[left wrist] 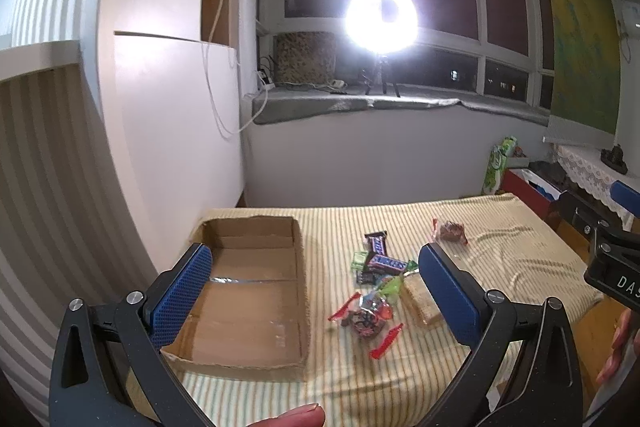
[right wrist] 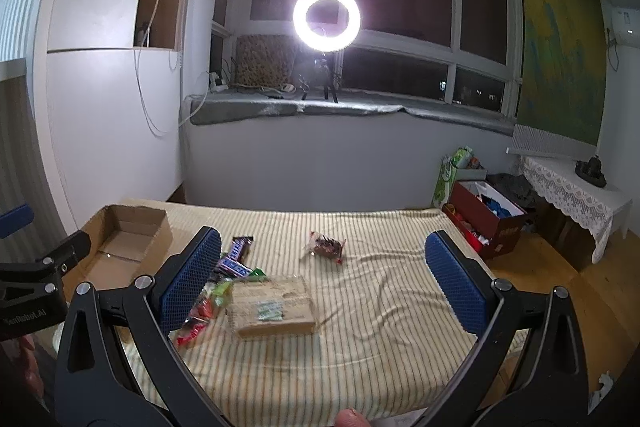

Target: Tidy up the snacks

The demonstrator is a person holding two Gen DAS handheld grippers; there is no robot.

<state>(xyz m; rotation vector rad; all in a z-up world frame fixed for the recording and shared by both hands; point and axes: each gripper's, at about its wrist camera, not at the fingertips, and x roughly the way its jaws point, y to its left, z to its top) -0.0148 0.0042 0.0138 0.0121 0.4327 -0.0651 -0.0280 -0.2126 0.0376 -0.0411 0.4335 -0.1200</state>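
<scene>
A: What is seen from the left wrist?

B: The left tongs [left wrist: 316, 283] are held wide open and empty above the tabletop [left wrist: 460, 359]. An empty box [left wrist: 244, 291] is seen at the left, with the snacks [left wrist: 372, 283] heaped just beside it.

A: And from the right wrist?

B: The right tongs [right wrist: 324, 279] are likewise spread wide, nothing gripped, over a biscuit pack [right wrist: 272, 307]. One candy [right wrist: 326, 246] is set apart. No snack is boxed yet; a first grasp is called for, probably the pack.

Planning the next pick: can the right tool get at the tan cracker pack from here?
Probably yes: the right tool is open, the tan cracker pack lies uncovered on the striped cloth, nothing between.
</scene>
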